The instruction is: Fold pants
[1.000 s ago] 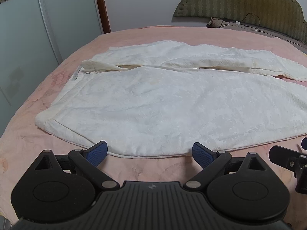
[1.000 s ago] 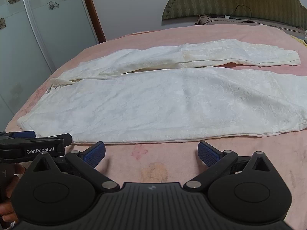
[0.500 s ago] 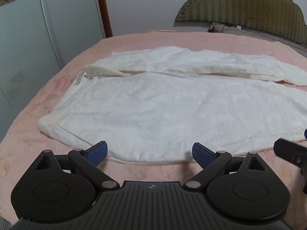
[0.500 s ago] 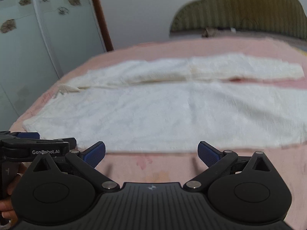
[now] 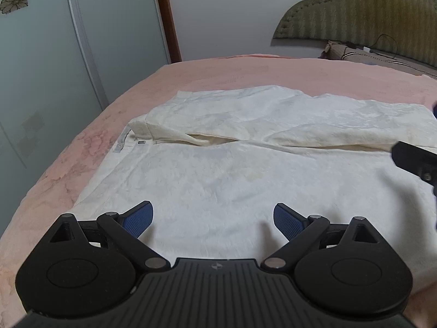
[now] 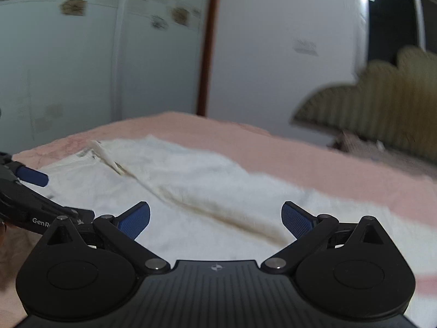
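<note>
White pants (image 5: 245,169) lie spread flat on the pink bed, waistband at the left, both legs running right. My left gripper (image 5: 213,218) is open and empty, hovering over the near leg close to the waistband. My right gripper (image 6: 215,218) is open and empty, over the pants (image 6: 191,191) near the seam between the legs; this view is blurred. The right gripper's black body (image 5: 415,161) shows at the right edge of the left wrist view. The left gripper's blue fingertip (image 6: 32,176) shows at the left edge of the right wrist view.
The pink bedspread (image 5: 245,71) covers the bed beyond the pants. A green padded headboard (image 5: 368,19) and a pillow (image 5: 355,52) stand at the far right. Frosted wardrobe doors (image 5: 54,68) stand left of the bed.
Both grippers have moved forward from the bed's near edge to above the pants. The right wrist view has tilted up and swung left. Both stay open.
</note>
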The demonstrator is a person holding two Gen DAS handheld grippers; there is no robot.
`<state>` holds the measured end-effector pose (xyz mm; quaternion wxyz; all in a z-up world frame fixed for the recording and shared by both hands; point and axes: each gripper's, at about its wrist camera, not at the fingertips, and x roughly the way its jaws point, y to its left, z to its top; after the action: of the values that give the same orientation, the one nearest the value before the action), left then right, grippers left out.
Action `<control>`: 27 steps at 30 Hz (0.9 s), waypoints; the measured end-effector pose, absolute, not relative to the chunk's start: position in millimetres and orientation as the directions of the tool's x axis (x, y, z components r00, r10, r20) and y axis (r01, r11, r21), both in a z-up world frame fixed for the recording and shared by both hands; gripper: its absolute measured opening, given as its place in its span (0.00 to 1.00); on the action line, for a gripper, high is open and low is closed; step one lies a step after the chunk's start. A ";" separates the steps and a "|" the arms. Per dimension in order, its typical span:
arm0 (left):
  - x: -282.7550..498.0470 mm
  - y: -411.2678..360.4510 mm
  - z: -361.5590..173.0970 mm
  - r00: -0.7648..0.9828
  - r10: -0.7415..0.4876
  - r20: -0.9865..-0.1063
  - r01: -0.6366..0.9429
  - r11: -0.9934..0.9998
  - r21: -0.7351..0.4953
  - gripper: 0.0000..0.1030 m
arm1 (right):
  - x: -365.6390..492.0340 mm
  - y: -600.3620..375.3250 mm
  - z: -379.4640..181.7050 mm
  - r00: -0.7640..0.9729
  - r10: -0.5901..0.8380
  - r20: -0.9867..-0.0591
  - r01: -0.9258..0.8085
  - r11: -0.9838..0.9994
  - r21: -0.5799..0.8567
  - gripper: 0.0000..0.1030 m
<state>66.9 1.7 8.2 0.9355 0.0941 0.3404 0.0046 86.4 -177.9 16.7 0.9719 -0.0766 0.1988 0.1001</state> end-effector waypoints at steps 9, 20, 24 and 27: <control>87.6 9.3 -25.7 0.745 0.068 -0.663 0.064 0.983 0.173 0.97 | 208.6 -163.0 8.0 0.829 0.222 -0.513 -0.372 0.905 -0.208 1.00; 82.1 8.1 -38.8 0.812 0.051 -0.581 0.075 0.979 0.190 1.00 | 374.9 -150.8 -28.6 0.692 0.298 -0.658 -0.482 0.869 -0.114 0.99; 86.2 14.7 -39.5 0.801 0.020 -0.599 0.075 0.988 0.134 1.00 | 415.5 -154.3 -38.5 0.625 0.371 -0.687 -0.499 0.867 0.013 0.91; 87.0 15.4 -39.6 0.800 0.017 -0.600 0.076 0.989 0.129 1.00 | 435.7 -163.1 -44.2 0.562 0.447 -0.696 -0.485 0.860 0.160 0.56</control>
<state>87.0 15.4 -39.6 0.9458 0.0733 0.3161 -0.0156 435.7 -163.1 -44.2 0.8835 -0.0246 0.3864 0.2637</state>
